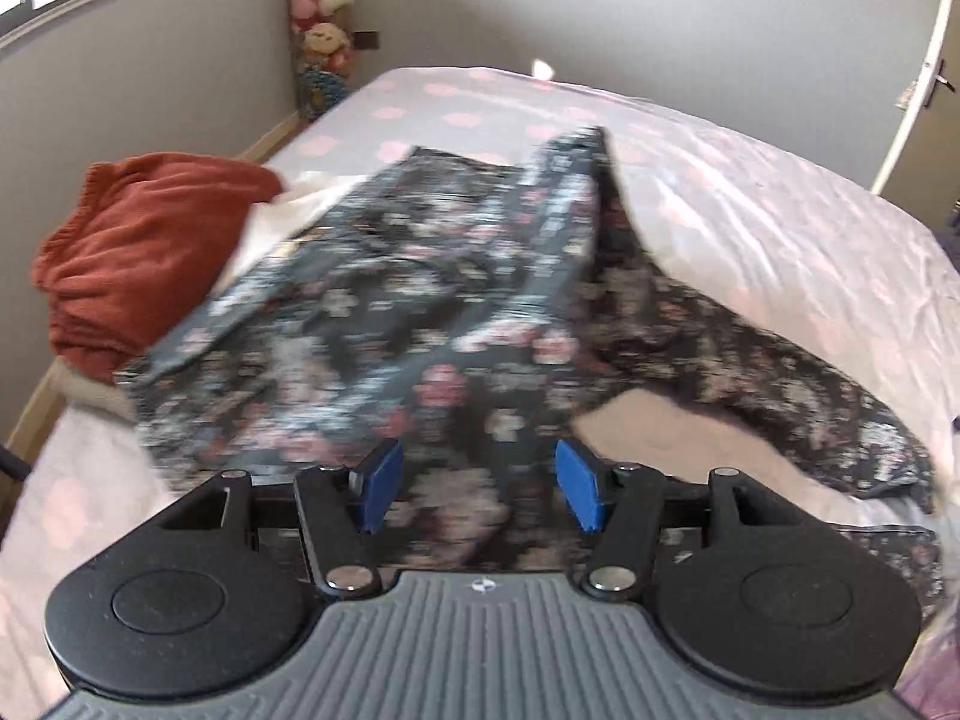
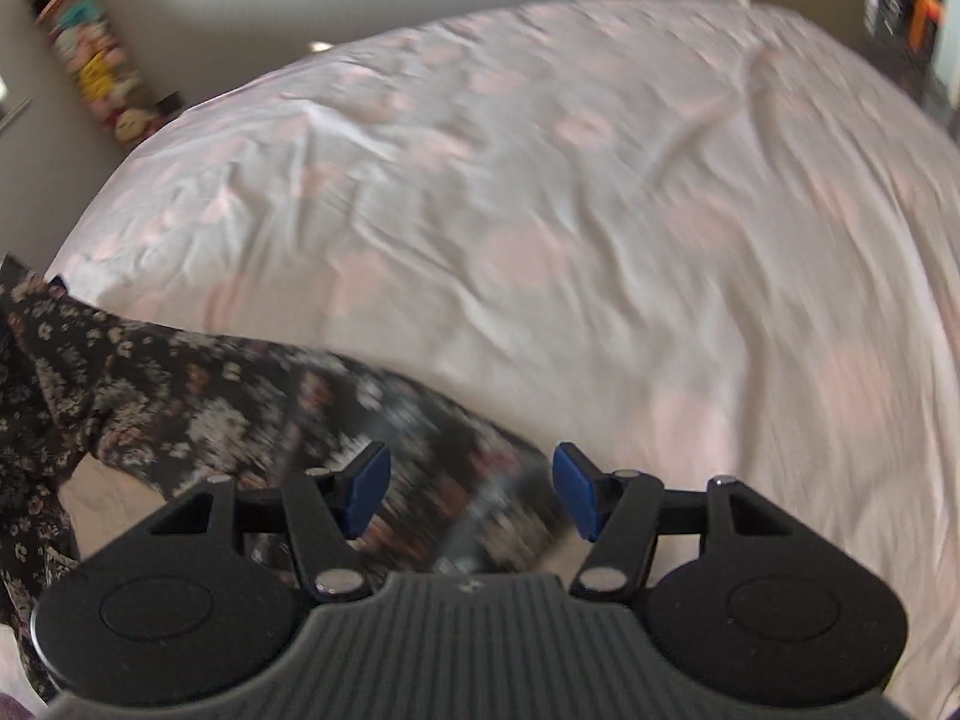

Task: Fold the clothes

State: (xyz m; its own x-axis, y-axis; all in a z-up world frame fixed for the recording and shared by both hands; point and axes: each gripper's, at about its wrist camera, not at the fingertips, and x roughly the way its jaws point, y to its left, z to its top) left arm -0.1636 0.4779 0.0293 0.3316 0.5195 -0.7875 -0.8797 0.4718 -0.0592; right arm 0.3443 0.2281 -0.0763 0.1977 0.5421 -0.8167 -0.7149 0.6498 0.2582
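Your left gripper [image 1: 477, 495] and right gripper [image 2: 471, 495] both hold jaws apart, the dark floral fabric garment [image 1: 420, 324] lying between and under each pair.

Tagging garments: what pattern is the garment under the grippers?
Dark with pink and white flowers; clearest in the left wrist view.

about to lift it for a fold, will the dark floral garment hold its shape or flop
The floral garment probably flops: it already lies in soft creases with one part peaked up. It looks thin, so likely light. Pushed, it may bunch on the wrinkled bedsheet rather than slide flat. Both the left gripper and right gripper stand open.
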